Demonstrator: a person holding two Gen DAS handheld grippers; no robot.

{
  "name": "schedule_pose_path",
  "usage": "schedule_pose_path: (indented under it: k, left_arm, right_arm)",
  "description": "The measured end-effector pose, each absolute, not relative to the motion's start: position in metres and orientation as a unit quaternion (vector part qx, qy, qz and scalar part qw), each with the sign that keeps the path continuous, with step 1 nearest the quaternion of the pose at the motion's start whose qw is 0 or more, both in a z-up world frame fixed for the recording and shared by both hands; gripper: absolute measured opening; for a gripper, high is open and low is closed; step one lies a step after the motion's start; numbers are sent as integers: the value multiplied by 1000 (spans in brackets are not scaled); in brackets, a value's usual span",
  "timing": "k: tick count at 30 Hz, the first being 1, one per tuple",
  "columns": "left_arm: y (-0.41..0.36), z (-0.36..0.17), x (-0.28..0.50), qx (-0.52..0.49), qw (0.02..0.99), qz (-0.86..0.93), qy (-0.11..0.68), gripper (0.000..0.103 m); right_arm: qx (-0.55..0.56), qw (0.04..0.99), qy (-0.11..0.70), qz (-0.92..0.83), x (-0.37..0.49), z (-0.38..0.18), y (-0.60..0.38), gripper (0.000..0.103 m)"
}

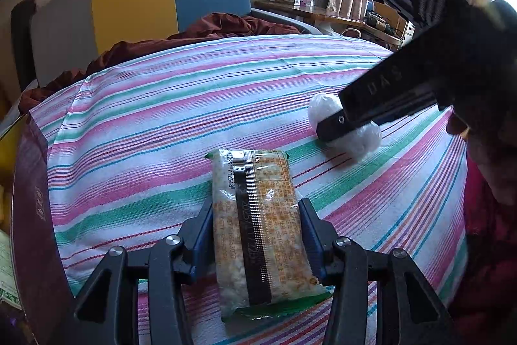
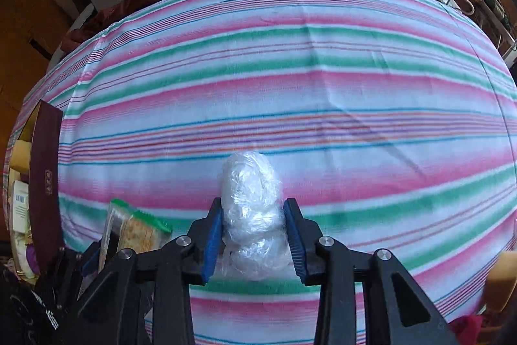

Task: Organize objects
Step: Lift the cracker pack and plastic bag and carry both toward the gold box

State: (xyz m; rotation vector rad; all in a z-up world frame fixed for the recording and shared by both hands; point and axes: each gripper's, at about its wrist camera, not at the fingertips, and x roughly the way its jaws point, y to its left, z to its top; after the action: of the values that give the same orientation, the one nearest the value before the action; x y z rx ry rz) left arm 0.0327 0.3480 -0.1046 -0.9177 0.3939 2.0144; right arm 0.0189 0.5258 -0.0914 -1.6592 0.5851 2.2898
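Note:
My left gripper (image 1: 257, 209) is shut on a clear snack packet (image 1: 258, 225) with orange print, a black strip and green ends; the packet lies lengthwise on the striped cloth (image 1: 161, 125). My right gripper (image 2: 253, 215) is shut on a white plastic-wrapped bundle (image 2: 250, 206) that rests on the cloth. In the left wrist view the bundle (image 1: 365, 139) lies right of the packet under the right gripper's black body (image 1: 387, 92). The packet also shows in the right wrist view (image 2: 139, 228), at the lower left.
A dark maroon box wall (image 1: 35, 215) stands along the cloth's left edge, also in the right wrist view (image 2: 45, 173), with packets inside. A brown-red blanket (image 1: 210, 28) lies behind the cloth. A desk (image 1: 323, 12) with boxes stands at the back right.

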Motion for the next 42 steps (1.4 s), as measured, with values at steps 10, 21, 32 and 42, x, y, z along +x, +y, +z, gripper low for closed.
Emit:
schedule_pose_path:
  k: [10, 21, 32, 42]
  left_arm:
    - [343, -104, 38, -364, 411, 817, 178, 48]
    - [323, -100, 54, -377, 395, 818, 178, 48]
    - [311, -84, 70, -372, 381, 827, 182, 47]
    - [296, -49, 70, -357, 383, 838, 154, 47]
  right_arm:
    - [-568, 132, 153, 798, 17, -96, 511, 37]
    - [-567, 131, 119, 804, 12, -100, 497, 39]
    - [-565, 132, 100, 808, 16, -102, 483, 39]
    - [-562, 131, 85, 812, 19, -101, 480, 39]
